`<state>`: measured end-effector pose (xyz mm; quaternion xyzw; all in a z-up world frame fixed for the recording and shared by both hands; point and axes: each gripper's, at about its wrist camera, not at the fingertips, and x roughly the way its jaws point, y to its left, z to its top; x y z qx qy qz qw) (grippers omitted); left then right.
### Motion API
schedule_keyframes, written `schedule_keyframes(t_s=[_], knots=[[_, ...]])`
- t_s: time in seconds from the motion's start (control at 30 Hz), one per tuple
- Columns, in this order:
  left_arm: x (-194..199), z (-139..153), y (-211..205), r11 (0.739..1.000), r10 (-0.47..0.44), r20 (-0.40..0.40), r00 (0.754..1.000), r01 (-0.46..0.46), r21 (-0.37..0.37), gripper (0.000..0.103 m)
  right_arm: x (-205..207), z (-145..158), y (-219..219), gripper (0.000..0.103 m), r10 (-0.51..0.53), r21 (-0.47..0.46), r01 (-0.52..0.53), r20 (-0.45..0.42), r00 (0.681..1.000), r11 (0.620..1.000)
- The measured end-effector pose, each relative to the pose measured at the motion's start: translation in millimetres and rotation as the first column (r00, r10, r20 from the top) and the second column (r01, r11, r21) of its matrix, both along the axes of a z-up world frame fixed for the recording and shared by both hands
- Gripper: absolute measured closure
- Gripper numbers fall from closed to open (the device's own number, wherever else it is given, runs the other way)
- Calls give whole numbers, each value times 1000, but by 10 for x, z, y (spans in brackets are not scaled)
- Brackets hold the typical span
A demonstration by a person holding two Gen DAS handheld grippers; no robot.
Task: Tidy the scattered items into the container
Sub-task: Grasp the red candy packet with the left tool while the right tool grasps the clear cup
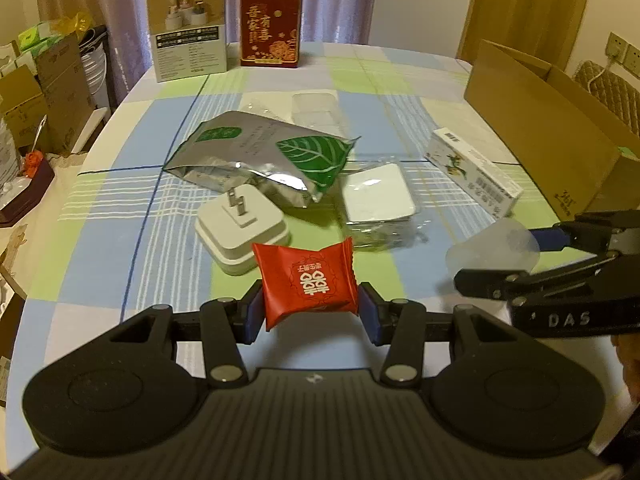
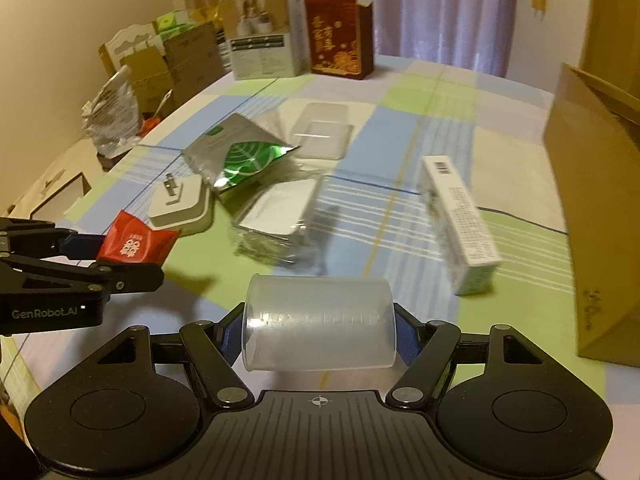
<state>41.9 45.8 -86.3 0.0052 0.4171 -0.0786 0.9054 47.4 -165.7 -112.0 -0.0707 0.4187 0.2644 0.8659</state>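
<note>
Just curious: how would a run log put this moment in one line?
left gripper: holds red packet | right gripper: holds plastic cup | cardboard box: not reached

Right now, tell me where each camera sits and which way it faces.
Left wrist: on the left gripper, looking forward over the table; its fingers pinch a red candy packet; the right gripper enters from the right.
Right wrist: on the right gripper, facing the same way; its fingers clamp a clear plastic cup; the left gripper enters from the left.
Shared: white plug adapter, leaf-printed foil bag, cardboard box.
</note>
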Motion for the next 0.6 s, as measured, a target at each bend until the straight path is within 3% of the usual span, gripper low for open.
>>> schedule_keyframes(t_s=[0.6], knots=[[-201,339,-454,996,-94,53,994,93,13,60,-284,448,-677,29,-94,22,93,85,992,995]])
